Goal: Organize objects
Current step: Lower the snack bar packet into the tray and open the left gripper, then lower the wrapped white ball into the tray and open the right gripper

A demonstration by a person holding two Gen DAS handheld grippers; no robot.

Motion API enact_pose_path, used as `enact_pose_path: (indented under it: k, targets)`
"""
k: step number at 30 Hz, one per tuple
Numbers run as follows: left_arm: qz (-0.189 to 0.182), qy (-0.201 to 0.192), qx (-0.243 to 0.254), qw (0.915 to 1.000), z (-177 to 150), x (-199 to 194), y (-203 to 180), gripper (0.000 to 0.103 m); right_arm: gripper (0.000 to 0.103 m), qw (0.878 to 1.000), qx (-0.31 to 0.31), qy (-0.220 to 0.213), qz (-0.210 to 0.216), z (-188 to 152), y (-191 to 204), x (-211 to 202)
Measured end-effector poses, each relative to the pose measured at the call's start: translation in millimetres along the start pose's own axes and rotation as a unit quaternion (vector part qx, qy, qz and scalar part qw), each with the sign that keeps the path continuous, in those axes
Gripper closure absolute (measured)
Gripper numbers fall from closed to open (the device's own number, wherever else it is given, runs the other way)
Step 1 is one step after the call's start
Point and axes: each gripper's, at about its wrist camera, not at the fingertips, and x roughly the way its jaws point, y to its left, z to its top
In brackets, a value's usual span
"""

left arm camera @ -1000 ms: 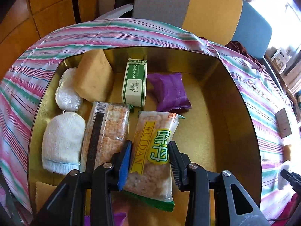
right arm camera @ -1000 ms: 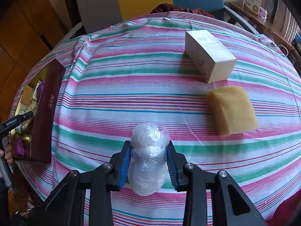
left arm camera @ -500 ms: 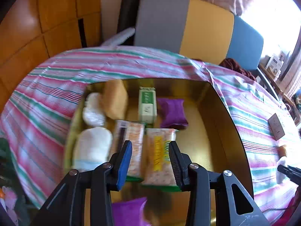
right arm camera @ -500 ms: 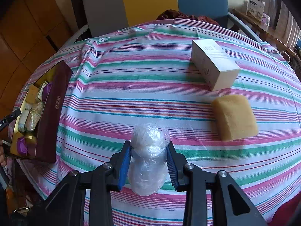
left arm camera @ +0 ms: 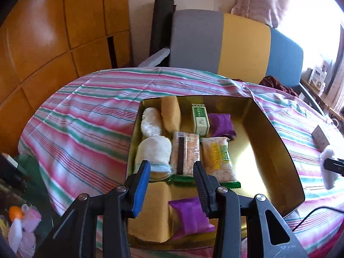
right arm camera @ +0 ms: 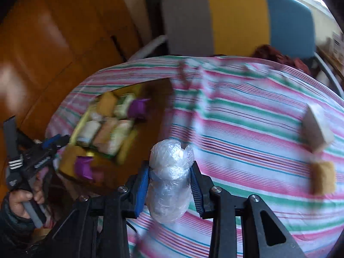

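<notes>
Right gripper clamped on a plastic-wrapped bundle, carried above the striped cloth toward the gold box at the table's left. Left gripper empty, jaws apart, above the box's near end. Best brought in over the bare gold floor along the box's right side, beside the packets, lowered until the bundle rests, then released; soft wrap likely to deform, so no extra squeeze. White carton and sponge left on the cloth.

The left gripper has pulled back off the snack packet; the right gripper carries its plastic-wrapped bundle toward the gold box.
</notes>
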Motion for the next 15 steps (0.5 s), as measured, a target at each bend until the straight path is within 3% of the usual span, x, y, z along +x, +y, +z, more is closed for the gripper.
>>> enact_pose_path:
  k: [6, 15]
  targets:
    - [0.001, -0.001, -0.015, 0.9999, -7, -5, 14, 0.061, 0.067, 0.996, -0.061, 0.051, 0.05, 5, 71, 57]
    - [0.009, -0.002, -0.032, 0.9994, -14, -5, 32, 0.054, 0.066, 0.988, -0.091, 0.111, 0.061, -3, 116, 116]
